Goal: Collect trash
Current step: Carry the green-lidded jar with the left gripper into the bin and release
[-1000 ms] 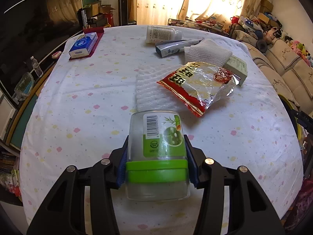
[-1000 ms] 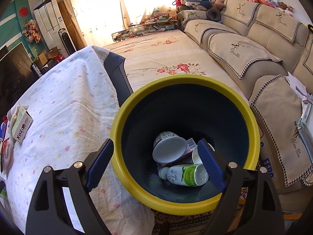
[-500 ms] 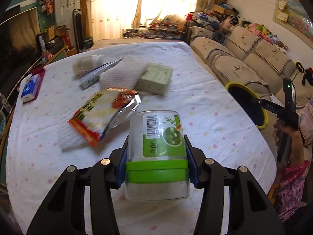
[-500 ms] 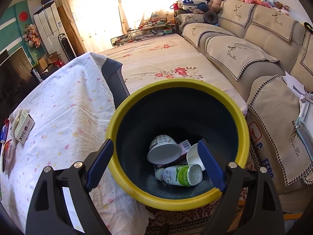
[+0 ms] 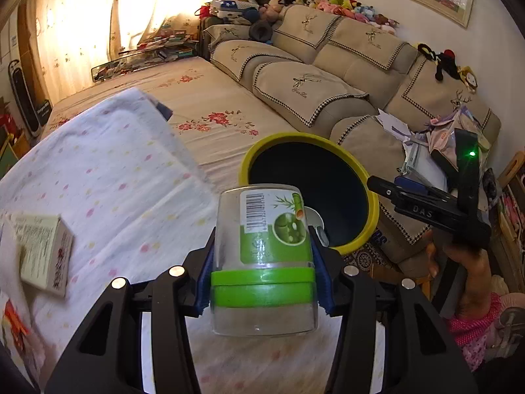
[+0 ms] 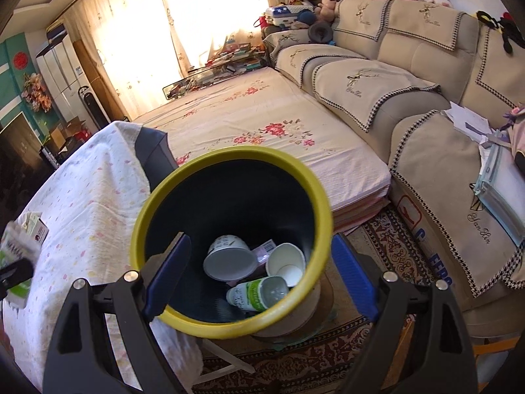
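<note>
Clear plastic jar (image 5: 262,256) with a green band sits clamped between the left gripper's (image 5: 262,275) jaws, above the spotted tabletop (image 5: 115,190). Beyond it stands a yellow-rimmed bin (image 6: 229,239) holding cups and a bottle. The right gripper's (image 6: 259,272) jaws are wide apart, empty, over the bin.

The left hand-held gripper (image 5: 264,274) has carried the jar (image 5: 262,256) to the bin (image 5: 370,229).

Warm backlit curtains (image 6: 210,23), blown-out glare, fisheye warp, blurred edges
</note>
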`<state>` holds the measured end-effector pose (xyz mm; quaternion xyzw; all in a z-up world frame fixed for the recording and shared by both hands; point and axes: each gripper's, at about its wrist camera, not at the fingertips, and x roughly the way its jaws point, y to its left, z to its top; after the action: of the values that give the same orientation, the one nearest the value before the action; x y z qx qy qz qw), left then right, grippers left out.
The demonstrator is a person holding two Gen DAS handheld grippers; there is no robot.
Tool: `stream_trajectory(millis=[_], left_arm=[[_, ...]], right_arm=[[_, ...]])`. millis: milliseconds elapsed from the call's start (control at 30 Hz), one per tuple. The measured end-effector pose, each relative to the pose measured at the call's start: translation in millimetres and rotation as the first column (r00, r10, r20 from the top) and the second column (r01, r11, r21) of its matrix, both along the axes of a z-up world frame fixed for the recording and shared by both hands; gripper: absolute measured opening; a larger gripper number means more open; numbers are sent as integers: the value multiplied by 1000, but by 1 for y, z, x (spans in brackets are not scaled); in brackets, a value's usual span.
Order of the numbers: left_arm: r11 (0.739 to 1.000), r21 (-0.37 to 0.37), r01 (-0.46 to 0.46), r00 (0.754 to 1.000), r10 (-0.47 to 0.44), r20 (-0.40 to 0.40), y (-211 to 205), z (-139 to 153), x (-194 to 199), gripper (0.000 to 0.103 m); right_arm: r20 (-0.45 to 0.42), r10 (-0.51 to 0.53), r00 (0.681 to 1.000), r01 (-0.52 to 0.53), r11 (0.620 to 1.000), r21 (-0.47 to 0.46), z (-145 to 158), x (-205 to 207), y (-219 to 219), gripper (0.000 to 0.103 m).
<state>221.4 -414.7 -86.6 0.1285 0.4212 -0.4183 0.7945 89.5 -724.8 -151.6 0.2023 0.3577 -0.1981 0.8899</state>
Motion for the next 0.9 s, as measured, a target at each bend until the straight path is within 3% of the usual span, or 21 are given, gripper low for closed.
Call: stream_trajectory(millis=[200,433,500,567,700,900], left_arm=[[993,79,84,996,-85,8,-93,-23,9,50],[980,161,116,993,-115,-22,-161,-57,18,50],[978,172,120,993,-116,-33,-166,-63,19,51],[980,166,110,994,-107,-25,-166,-64,19,61],[988,118,96,995,-94,-16,-154,-51,14,66],[999,18,48,998,-49,47,-86,-9,-1,82]], right_arm=[[-12,-56,998,56,998,-1,-4,-19,-24,83],[-30,-92,995,92,996,3,-9,-34,-41,83],[-30,-97,995,98,995,4,-9,-36,-44,83],[-29,-100,995,100,995,3,-8,-38,-45,83],[-28,-86,996,86,996,-1,-7,-37,-40,83],[-25,-44,999,44,999,-9,-4,-26,-23,83]])
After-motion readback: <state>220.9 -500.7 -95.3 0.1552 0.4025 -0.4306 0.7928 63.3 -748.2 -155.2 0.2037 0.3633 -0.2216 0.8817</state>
